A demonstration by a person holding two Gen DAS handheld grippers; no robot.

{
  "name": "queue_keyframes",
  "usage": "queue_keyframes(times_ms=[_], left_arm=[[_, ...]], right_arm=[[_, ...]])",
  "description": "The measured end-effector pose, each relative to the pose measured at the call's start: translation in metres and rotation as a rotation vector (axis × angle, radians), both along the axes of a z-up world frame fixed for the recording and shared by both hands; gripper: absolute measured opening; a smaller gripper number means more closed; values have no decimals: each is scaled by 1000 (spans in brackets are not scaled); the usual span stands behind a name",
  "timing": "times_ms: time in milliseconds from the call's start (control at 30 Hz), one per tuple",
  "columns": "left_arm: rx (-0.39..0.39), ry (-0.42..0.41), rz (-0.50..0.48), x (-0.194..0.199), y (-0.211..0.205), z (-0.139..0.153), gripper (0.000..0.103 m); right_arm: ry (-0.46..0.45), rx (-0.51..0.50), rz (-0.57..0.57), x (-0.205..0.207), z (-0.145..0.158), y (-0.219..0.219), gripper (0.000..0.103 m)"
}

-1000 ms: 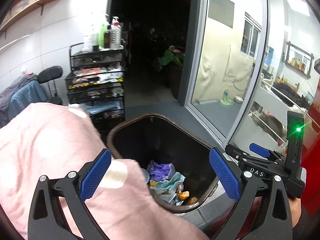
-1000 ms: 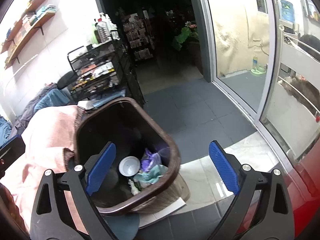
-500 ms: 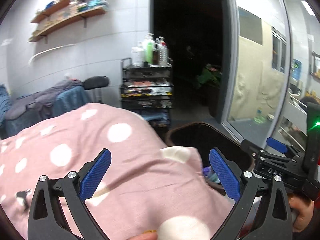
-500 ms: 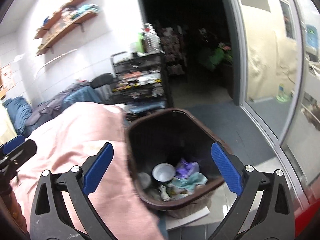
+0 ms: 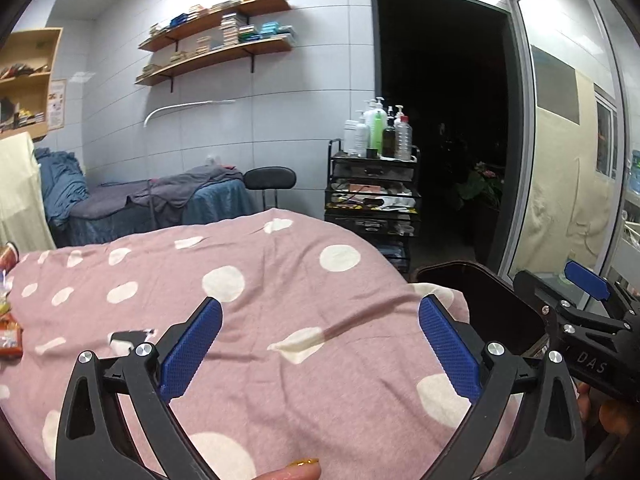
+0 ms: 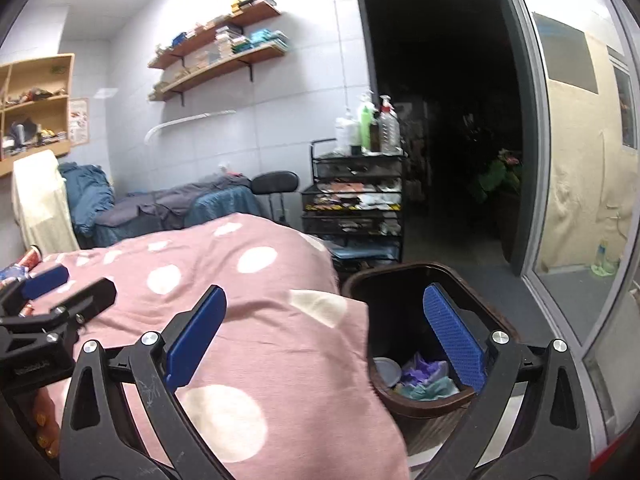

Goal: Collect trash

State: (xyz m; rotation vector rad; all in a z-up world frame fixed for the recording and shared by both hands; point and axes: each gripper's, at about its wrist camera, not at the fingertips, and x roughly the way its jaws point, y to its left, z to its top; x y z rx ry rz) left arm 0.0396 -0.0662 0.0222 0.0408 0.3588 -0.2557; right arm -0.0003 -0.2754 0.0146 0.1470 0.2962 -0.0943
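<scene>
The left tool point(image 5: 320, 340) hangs over a pink dotted blanket point(image 5: 280, 320), its blue pads wide apart and holding nothing. The right tool point(image 6: 326, 332) is also spread wide and empty; its left pad sits over the blanket, its right pad over the bin point(image 6: 400, 276). One brown bin stands just beside the blanket's edge, low right in both views. In it lie a round grey lid point(image 6: 386, 368), purple scraps point(image 6: 424, 366) and teal scraps point(image 6: 430, 388); the blanket and the bin's near wall hide the rest. From the left view only the bin's dark rim shows. At the blanket's far left edge lie red wrappers point(image 5: 10, 336), cut off by the frame and too small to count. One black cart point(image 6: 356, 200) carrying several bottles point(image 6: 370, 126) stands behind the bin.
</scene>
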Motion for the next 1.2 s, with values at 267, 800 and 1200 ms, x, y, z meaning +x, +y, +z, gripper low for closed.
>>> queue_keyframes(times_ms=[267, 800, 1200], left_arm=[[-19, -29, 45, -16, 16, -2, 98], [-21, -33, 43, -12, 16, 1, 98], [-20, -35, 44, -13, 16, 1, 98]], right_arm=[[-13, -33, 44, -7, 5, 22, 97], [-12, -8, 28, -7, 4, 15, 97], [-7, 5, 28, -8, 4, 11, 97]])
